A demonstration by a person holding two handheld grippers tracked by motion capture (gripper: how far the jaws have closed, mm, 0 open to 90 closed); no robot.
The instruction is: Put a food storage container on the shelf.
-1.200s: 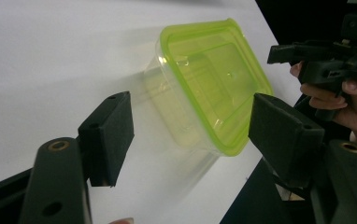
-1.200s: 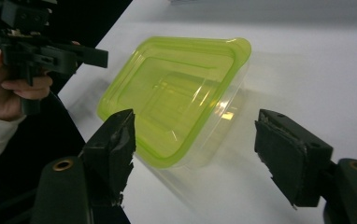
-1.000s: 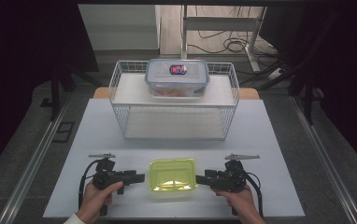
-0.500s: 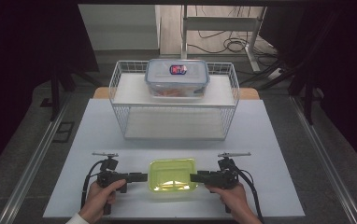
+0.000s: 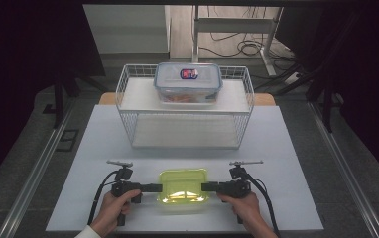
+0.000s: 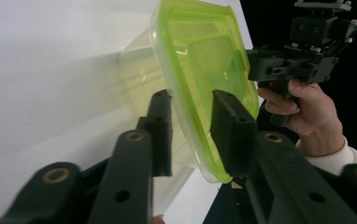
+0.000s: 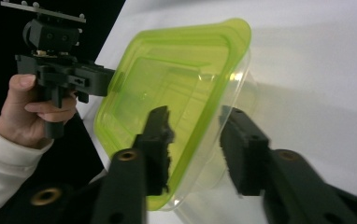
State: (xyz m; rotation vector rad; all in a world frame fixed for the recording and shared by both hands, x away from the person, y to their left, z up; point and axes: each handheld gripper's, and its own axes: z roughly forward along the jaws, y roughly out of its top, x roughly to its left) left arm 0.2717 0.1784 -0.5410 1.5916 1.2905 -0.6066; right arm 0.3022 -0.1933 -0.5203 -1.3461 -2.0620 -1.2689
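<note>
There is one green box (image 5: 183,192) on the white table (image 5: 296,168), close to the person's edge, and it sits flat with its green lid facing up. It is a little longer from side to side than from front to back, so its long way runs from one claw to the other. There are two claws. The left claw (image 5: 158,188) comes at the box from its left end and the right claw (image 5: 205,187) comes from its right end, so the box lies right between them. Each claw points level and straight at the other one. In the left gripper view, the lid's edge runs between the two black jaws of the left claw (image 6: 191,135), one jaw above the rim and one under it. The jaws have just been closing, but I cannot tell if they pinch the rim yet. The right gripper view shows the same thing for the right claw (image 7: 197,149): the rim is between the jaws, which have just been closing, and I cannot tell if they press on it. Farther back there is one white wire basket (image 5: 128,82), and one clear box with a blue lid (image 5: 188,82) sits in it, well apart from the green box.
</note>
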